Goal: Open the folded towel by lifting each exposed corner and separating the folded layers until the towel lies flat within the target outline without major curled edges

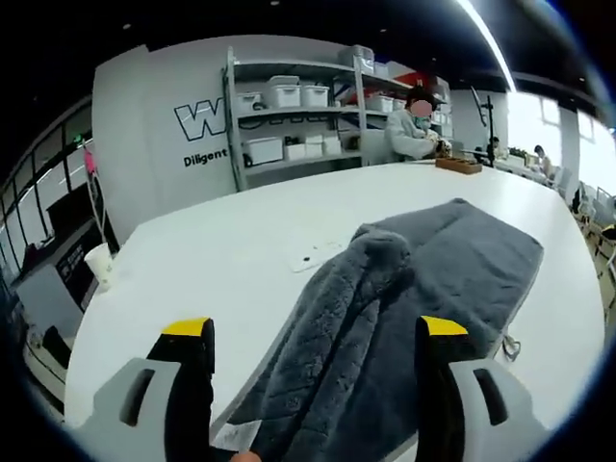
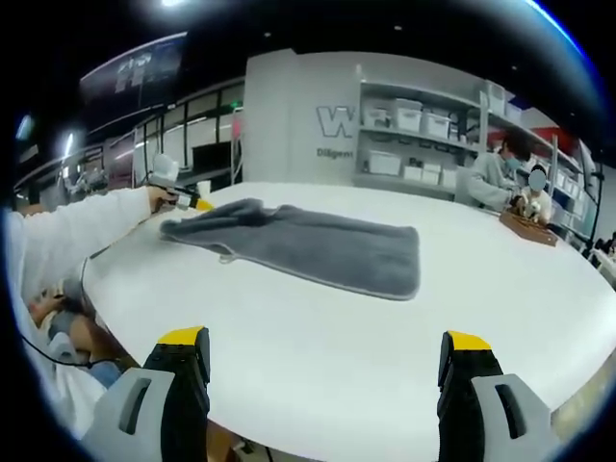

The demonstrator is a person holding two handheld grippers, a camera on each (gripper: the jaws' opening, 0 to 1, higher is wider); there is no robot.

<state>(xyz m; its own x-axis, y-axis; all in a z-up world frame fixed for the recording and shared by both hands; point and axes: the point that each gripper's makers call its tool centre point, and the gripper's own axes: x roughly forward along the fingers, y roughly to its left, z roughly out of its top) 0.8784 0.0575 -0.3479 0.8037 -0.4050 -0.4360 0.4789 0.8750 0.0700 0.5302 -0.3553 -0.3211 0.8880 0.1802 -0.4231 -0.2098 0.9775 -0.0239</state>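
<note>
The grey towel [image 2: 306,243] is lying on the white bench [image 2: 385,346], towards the edge where the person's sleeve [image 2: 72,241] is reaching in; most of it is already spreading flat as a long strip, so the opening looks partly done; what seems left is the end nearest the left gripper [image 1: 316,339], where a thick fold is still doubling over and bunching, and any final smoothing of edges; no target outline is showing on the bench, so whether the towel is sitting inside it cannot be judged.

The left gripper view is showing the detail: a rumpled, fluffy layer is rising between the two yellow-tipped jaws, which are standing wide apart either side of it, released and not pinching the cloth; a small light patch [image 1: 316,256] on the bench, too small to identify, is lying just beside the towel.

The right gripper view is giving the overview: the right gripper [image 2: 322,348] is hanging well apart from the towel over bare bench near the edge, its jaws spread and grasping nothing; the far end of the towel is looking flat and square; shelves [image 2: 419,144] with boxes and seated people are standing beyond.
</note>
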